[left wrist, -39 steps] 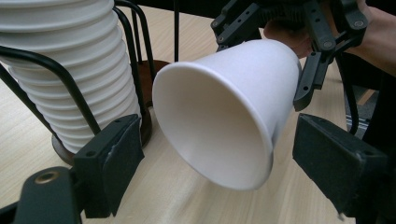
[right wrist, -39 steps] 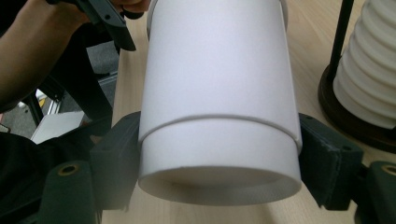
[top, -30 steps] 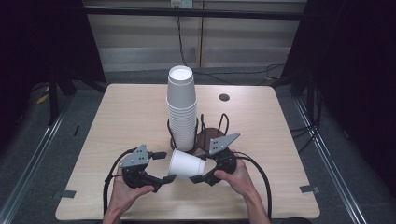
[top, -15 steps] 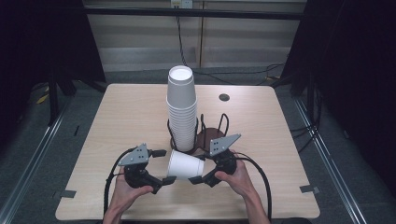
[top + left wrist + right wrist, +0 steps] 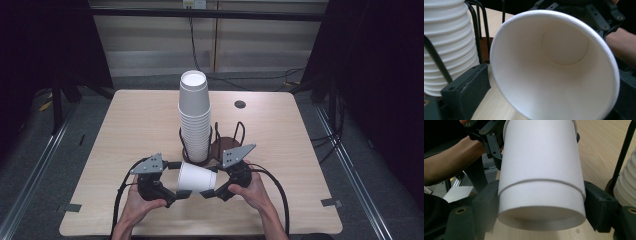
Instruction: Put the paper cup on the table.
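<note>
High view: your hands low at table's (image 5: 125, 125) near edge, grippers facing; cup (image 5: 196, 177) on its side between them, before stack (image 5: 195, 120).

Left gripper view: your left gripper (image 5: 544, 100) jaws just opened, apart around rim; cup's inside visible.

Right gripper view: your right gripper (image 5: 540, 205) jaws clamp cup's base end.

Each hand-held gripper, left (image 5: 172, 186) and right (image 5: 212, 186), is matte black with blocky jaws, visible screw heads, a grey three-cornered plate on top and a black cable looping back. The forearms are bare, no sleeves visible.

Cup (image 5: 196, 177) matt white paper, smooth; table (image 5: 135, 125) pale wood-look, matt; rack (image 5: 239, 131) black wire metal; jaws matt black plastic.
</note>
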Tool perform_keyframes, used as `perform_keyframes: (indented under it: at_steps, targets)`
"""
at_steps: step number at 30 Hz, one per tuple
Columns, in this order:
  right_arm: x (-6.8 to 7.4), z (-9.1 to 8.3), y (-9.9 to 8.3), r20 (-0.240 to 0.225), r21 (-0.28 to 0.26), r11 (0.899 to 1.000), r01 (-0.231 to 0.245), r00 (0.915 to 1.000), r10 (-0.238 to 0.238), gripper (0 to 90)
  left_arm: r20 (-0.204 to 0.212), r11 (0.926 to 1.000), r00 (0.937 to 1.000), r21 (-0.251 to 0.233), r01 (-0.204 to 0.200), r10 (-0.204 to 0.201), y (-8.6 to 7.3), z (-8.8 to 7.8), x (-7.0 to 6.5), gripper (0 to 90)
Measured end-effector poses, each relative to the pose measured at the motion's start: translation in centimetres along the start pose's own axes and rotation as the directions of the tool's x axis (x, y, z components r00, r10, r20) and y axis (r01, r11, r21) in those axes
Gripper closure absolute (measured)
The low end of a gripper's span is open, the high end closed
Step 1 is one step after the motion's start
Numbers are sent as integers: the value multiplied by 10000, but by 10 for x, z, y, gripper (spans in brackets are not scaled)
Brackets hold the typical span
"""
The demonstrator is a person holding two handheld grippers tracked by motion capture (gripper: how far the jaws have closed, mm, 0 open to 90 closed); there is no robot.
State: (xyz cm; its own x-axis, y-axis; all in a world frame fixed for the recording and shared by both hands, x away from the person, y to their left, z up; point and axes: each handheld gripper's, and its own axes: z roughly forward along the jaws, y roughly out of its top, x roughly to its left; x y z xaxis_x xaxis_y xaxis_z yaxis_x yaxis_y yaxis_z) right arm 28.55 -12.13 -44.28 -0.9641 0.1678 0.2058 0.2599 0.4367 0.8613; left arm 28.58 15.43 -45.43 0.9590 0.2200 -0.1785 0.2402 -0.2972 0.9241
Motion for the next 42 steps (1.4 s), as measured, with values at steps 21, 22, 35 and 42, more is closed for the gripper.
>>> perform_keyframes:
  at_steps: [21, 22, 35, 42]
  targets:
    - [2, 4, 3, -158, 227, 9993, 281, 9995, -277, 236, 676, 9995, 9973, -121, 299, -290, 1, 0, 3, 53]
    - [2, 4, 3, -187, 233, 9993, 282, 9994, -277, 237, 720, 9993, 9969, -166, 328, -315, 2, -1, 4, 60]
    - [-1, 10, 0, -253, 422, 9988, 261, 9994, -250, 234, 655, 9992, 9973, -202, 356, -342, 3, -9, 4, 101]
    - [-2, 13, -1, -220, 402, 9988, 269, 9994, -261, 227, 523, 9993, 9980, -84, 369, -365, 4, -10, 3, 112]
